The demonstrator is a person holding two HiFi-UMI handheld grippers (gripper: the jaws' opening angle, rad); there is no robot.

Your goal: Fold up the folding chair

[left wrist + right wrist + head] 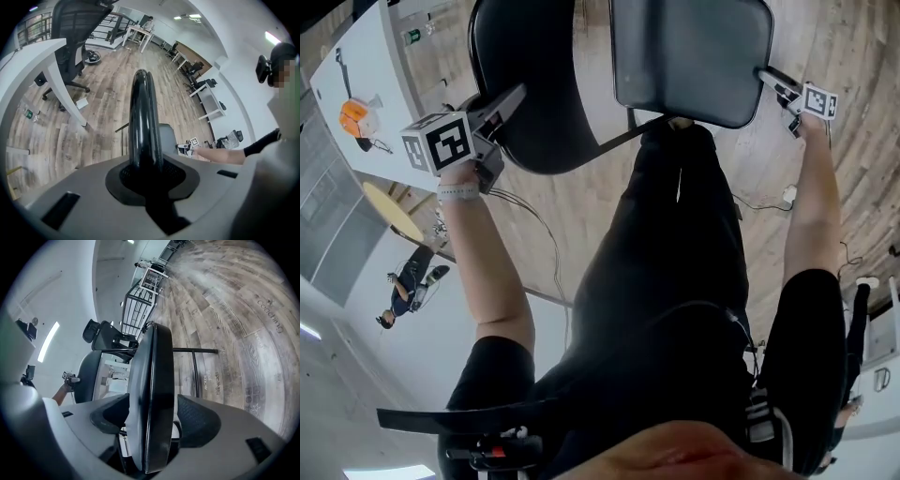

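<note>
Black folding chair [539, 94], grey seat [689, 56]

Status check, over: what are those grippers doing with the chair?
Left gripper shut on backrest. Right gripper open around seat edge. Chair not yet folded.

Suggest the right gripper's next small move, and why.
Probably close the right gripper on the grey rounded-square chair panel: its edge sits between the open jaws, ungripped, while the left gripper clamps the glossy black curved chair panel.
</note>
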